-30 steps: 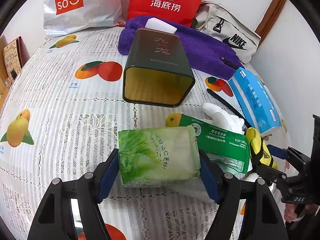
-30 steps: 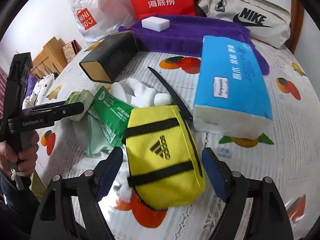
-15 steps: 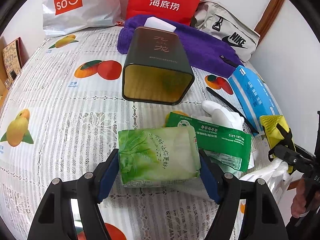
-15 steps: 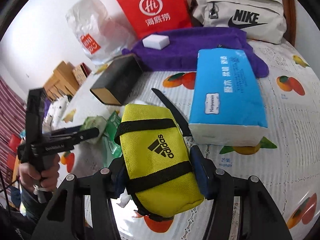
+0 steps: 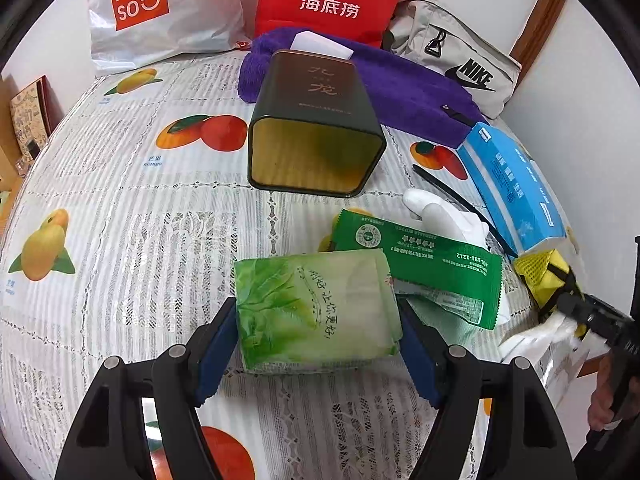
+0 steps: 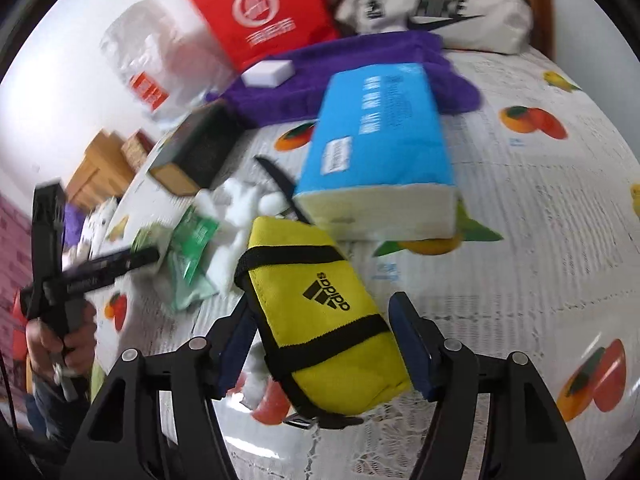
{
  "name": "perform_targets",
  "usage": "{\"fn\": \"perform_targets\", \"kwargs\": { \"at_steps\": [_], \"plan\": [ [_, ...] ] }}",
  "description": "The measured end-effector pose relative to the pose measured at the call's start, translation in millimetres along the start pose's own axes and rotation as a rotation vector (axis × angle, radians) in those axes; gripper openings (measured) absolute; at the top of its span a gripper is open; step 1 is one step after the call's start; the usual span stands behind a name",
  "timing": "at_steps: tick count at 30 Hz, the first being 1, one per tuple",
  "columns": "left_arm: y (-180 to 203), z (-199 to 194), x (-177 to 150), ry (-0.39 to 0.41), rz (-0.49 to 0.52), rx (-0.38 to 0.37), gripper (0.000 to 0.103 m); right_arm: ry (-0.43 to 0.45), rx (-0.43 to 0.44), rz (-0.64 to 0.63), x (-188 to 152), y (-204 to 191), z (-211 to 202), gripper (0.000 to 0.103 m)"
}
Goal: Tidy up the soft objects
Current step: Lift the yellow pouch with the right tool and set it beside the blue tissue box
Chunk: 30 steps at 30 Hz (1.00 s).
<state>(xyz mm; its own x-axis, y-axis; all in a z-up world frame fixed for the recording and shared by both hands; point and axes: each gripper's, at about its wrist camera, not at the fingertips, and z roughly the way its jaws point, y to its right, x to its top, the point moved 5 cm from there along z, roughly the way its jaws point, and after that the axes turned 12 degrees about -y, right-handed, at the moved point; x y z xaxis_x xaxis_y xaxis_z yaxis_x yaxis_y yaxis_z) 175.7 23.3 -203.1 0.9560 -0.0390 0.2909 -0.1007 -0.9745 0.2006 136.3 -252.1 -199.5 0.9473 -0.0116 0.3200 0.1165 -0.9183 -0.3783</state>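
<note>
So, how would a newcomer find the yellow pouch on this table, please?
Start at the big blue tissue pack on the fruit-print tablecloth. The yellow pouch sits just in front of it, between the right gripper fingers. Only it is bright yellow, with black straps and an Adidas logo.

Pale green tissue pack (image 5: 316,308): soft, leaf-printed, lying flat on the fruit-print cloth, flanked by blue pads.
Yellow pouch (image 6: 320,312): black straps and logo, tilted, raised off the cloth.
Green sachet (image 5: 420,264): flat, crinkled, just beside the tissue pack.
White gloves (image 5: 444,216): crumpled behind the sachet.
Blue tissue pack (image 6: 380,148): long, lying flat.
Purple towel (image 5: 404,92): bunched at the far side.
</note>
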Motion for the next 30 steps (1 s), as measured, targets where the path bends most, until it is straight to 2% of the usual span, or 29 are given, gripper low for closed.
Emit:
{"fn": "perform_targets", "kwargs": {
  "at_steps": [6,11,17,20,22,25,30],
  "plan": [
    [-0.2,0.7,-0.5,-0.003,-0.002,0.000,0.074,0.037,-0.101,-0.017,1.5,4.5,-20.6,0.065],
    [0.1,1.5,-0.4,-0.003,0.000,0.002,0.074,0.002,-0.143,-0.079,-8.5,1.0,-11.3,0.065],
    [0.5,1.4,-1.2,-0.002,0.000,0.003,0.074,-0.059,-0.272,-0.135,-30.0,0.5,5.3,0.065],
    [0.6,1.2,-2.0,-0.001,0.000,0.005,0.074,-0.079,-0.310,-0.144,-40.3,5.5,6.7,0.067],
    [1.3,1.1,-2.7,0.001,0.002,0.007,0.074,-0.095,-0.290,-0.110,-44.7,12.1,6.9,0.070],
    [1.4,1.2,-3.9,0.005,-0.001,0.006,0.074,-0.095,-0.212,-0.049,-48.6,17.2,6.9,0.071],
    [2.7,0.9,-4.8,0.001,0.006,0.003,0.074,-0.064,-0.183,-0.015,-54.1,17.6,-5.7,0.071]
  ]
}}
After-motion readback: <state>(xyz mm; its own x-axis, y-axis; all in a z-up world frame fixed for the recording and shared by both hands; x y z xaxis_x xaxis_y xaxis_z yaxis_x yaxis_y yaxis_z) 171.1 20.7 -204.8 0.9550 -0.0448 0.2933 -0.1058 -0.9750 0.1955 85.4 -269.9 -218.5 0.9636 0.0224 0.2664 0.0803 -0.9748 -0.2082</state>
